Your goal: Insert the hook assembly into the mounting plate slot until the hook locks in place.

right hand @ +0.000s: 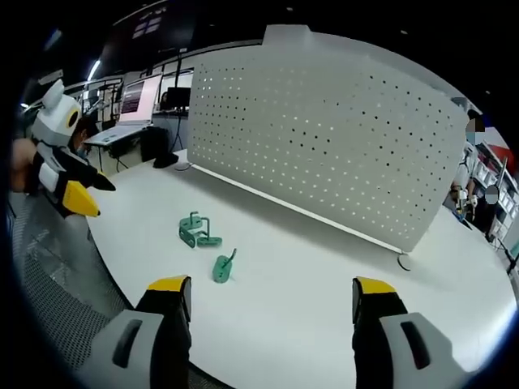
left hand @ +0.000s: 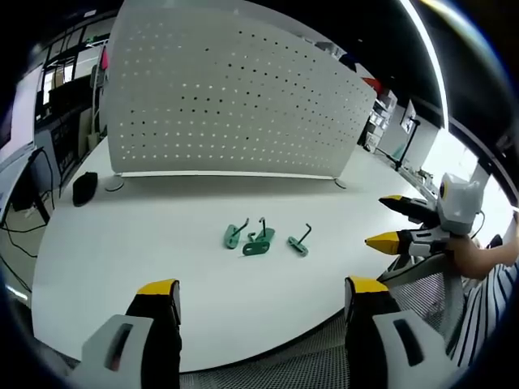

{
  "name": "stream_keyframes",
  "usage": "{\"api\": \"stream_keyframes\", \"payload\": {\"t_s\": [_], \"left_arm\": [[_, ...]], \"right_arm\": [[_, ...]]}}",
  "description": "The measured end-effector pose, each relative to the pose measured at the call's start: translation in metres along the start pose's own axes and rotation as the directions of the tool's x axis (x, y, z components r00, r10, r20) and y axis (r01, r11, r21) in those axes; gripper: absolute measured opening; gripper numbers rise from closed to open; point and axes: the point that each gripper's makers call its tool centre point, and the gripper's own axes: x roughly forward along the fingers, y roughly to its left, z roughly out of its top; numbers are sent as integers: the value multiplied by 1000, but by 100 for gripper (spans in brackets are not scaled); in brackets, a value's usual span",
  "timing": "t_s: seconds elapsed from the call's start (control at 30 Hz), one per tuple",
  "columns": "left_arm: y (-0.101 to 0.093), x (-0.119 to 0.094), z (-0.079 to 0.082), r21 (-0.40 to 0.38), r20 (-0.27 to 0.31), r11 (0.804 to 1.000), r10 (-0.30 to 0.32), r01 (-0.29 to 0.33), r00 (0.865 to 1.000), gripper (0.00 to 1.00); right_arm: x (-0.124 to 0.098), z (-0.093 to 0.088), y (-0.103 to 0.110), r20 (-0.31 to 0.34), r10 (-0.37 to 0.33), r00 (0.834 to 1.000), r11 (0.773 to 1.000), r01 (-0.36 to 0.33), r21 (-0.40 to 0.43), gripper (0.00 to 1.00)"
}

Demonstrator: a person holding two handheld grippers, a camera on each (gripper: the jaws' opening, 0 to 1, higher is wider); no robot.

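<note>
Left gripper (left hand: 259,296) sits nearest in the left gripper view, yellow-tipped jaws spread wide apart, nothing between them, hovering over the near edge of the white table (left hand: 122,243). Right gripper (right hand: 272,296) is the same in the right gripper view: jaws spread, empty, above the table edge. Three green hooks lie loose on the table, close together, well short of both grippers: left hook (left hand: 235,236), middle hook (left hand: 259,241) just beside it, right hook (left hand: 299,241) a bit apart. In the right gripper view two of them bunch together as a hook pair (right hand: 195,231), one possibly touching the other, can't tell for sure; the third sits near them, closer to the camera. White perforated mounting plate (left hand: 235,97) stands upright on small feet at the far side of the table, well apart from the hooks, no hook in it. Other gripper enters the left gripper view from the right, held in a person's hand (left hand: 478,255), striped sleeve (left hand: 486,300) below. Small dark object (left hand: 84,188) sits near the plate's left end.
</note>
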Motion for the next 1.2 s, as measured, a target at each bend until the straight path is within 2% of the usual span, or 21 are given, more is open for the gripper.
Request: {"api": "stream_keyframes", "payload": {"t_s": [0.6,1.0,1.2], "left_arm": [[-1,-2,1,4,9,1000,-2,2,1000,83],[-2,-1,0,8,2,1000,-7,7,1000,83],[-2,-2,0,6,5,1000,-9,9,1000,83]], "right_arm": [[0,2,4,11,18,1000,1000,-18,8,74],[0,0,4,4,24,1000,999,-24,22,67],[0,-3,7,-13,40,999,999,-40,32,60]]}}
